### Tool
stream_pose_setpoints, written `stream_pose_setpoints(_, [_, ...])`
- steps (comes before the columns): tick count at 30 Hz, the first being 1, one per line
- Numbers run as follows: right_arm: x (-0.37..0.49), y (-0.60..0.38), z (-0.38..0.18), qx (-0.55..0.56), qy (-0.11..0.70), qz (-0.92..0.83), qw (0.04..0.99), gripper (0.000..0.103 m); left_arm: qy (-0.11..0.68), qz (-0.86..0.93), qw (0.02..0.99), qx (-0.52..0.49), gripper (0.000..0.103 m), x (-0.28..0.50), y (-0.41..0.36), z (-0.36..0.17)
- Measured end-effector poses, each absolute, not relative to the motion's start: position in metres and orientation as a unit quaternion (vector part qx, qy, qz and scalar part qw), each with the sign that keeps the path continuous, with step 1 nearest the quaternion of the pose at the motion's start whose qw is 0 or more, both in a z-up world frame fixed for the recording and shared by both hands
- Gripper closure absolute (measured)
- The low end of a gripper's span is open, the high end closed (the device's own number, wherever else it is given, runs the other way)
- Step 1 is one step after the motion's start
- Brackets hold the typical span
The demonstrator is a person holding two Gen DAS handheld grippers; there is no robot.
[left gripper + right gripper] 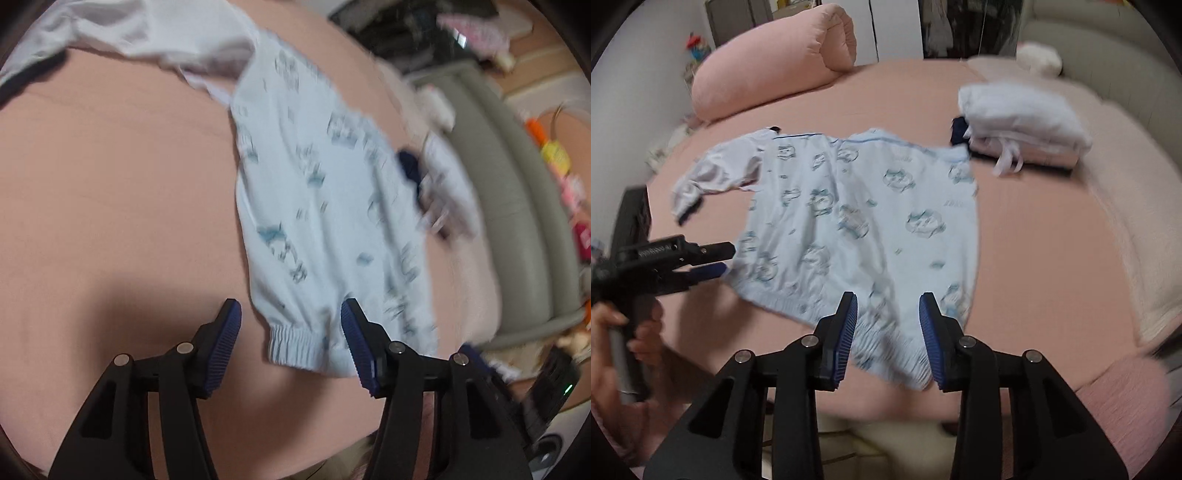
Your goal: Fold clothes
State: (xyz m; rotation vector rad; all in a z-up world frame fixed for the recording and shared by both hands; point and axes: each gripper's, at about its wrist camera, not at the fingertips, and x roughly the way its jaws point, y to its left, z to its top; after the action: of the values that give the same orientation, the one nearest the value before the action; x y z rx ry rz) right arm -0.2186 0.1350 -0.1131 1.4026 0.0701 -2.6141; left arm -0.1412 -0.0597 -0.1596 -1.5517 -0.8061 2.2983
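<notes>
A light blue pyjama top (849, 206) with a printed cartoon pattern lies spread on the pink bed sheet (1034, 240), one white sleeve (713, 173) out to the left. My right gripper (888, 310) is open over the elastic hem at the near edge, and its pads do not press the cloth. My left gripper (718, 260) is at the hem's left corner. In the left wrist view the left gripper (290, 319) is open, with the ribbed hem (295, 343) of the top (325, 192) lying between its fingers, not pinched.
A folded pile of white and dark clothes (1023, 114) sits at the back right of the bed. A rolled pink duvet (775, 62) lies at the far left. A grey padded edge (517, 206) borders the bed. A person's hand (613, 332) holds the left gripper's handle.
</notes>
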Motion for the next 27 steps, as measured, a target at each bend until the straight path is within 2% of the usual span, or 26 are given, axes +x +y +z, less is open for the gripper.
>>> stream_pose_setpoints(1, [-0.223, 0.137, -0.120, 0.489, 0.024, -0.868, 0.081, 0.067, -0.264, 0.791, 0.124, -0.538, 0.086, -0.140, -0.055, -0.159])
stream_pose_setpoints(2, [-0.227, 0.142, -0.127, 0.507, 0.022, -0.858, 0.078, 0.067, -0.262, 0.787, 0.127, -0.544, 0.092, -0.137, -0.053, -0.159])
stream_pose_setpoints(5, [-0.225, 0.150, -0.141, 0.538, 0.038, -0.841, 0.049, 0.068, -0.253, 0.772, 0.117, -0.572, 0.093, -0.123, -0.051, -0.164])
stream_pose_setpoints(10, [-0.210, 0.196, -0.130, 0.519, -0.043, -0.854, 0.009, 0.067, -0.211, 0.765, 0.111, -0.599, 0.093, -0.102, -0.048, -0.154])
stream_pose_setpoints(13, [-0.220, 0.209, -0.142, 0.545, -0.047, -0.837, 0.000, 0.067, -0.218, 0.764, 0.117, -0.596, 0.091, -0.096, -0.055, -0.147])
stream_pose_setpoints(15, [-0.222, 0.209, -0.142, 0.548, -0.054, -0.834, 0.009, 0.067, -0.231, 0.758, 0.125, -0.597, 0.083, -0.098, -0.062, -0.148])
stream_pose_setpoints(17, [-0.225, 0.200, -0.142, 0.553, -0.033, -0.832, 0.015, 0.067, -0.231, 0.762, 0.116, -0.594, 0.063, -0.102, -0.065, -0.150])
stream_pose_setpoints(19, [-0.229, 0.190, -0.142, 0.558, -0.007, -0.829, 0.018, 0.067, -0.230, 0.766, 0.100, -0.592, 0.055, -0.107, -0.070, -0.150])
stream_pose_setpoints(20, [-0.231, 0.193, -0.145, 0.567, -0.014, -0.824, -0.005, 0.067, -0.229, 0.773, 0.094, -0.584, 0.054, -0.110, -0.073, -0.148])
stream_pose_setpoints(21, [-0.234, 0.202, -0.149, 0.579, -0.043, -0.814, -0.030, 0.067, -0.234, 0.777, 0.095, -0.577, 0.054, -0.113, -0.077, -0.147])
stream_pose_setpoints(23, [-0.236, 0.221, -0.159, 0.595, -0.123, -0.794, -0.030, 0.065, -0.262, 0.766, 0.108, -0.577, 0.047, -0.120, -0.081, -0.155])
stream_pose_setpoints(25, [-0.234, 0.219, -0.161, 0.597, -0.116, -0.794, -0.001, 0.054, -0.290, 0.749, 0.128, -0.582, 0.047, -0.122, -0.076, -0.166])
stream_pose_setpoints(26, [-0.232, 0.215, -0.161, 0.595, -0.101, -0.797, 0.016, 0.053, -0.289, 0.753, 0.130, -0.576, 0.057, -0.120, -0.072, -0.168])
stream_pose_setpoints(27, [-0.231, 0.211, -0.160, 0.594, -0.086, -0.799, 0.032, 0.058, -0.280, 0.763, 0.123, -0.569, 0.074, -0.117, -0.067, -0.168])
